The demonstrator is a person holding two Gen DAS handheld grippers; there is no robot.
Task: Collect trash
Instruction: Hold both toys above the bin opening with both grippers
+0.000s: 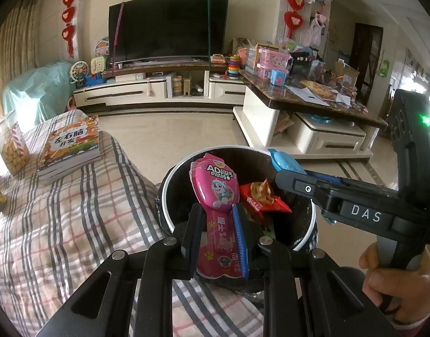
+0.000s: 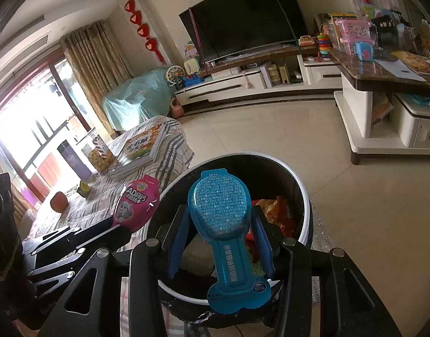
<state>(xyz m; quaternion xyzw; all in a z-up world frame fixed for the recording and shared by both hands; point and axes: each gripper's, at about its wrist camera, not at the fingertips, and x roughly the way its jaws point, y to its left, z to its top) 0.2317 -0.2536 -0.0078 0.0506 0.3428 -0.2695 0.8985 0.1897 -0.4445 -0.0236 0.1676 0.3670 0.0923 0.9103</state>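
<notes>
Pink wrapper (image 1: 215,196) gripped, blue wrapper (image 2: 220,210) over bin (image 1: 170,179)

Left tongs (image 1: 216,224) clamped, right tongs (image 2: 219,243) clamped, side by side

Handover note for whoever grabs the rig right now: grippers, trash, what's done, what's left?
Left gripper: shut on the pink cheese-stick wrapper, held over the trash bin.
Right gripper: shut on the blue cheese-stick wrapper, also above the bin.
Done: red snack wrapper already lies in the bin.
Left: release both wrappers into the bin; neither is dropped yet.
</notes>
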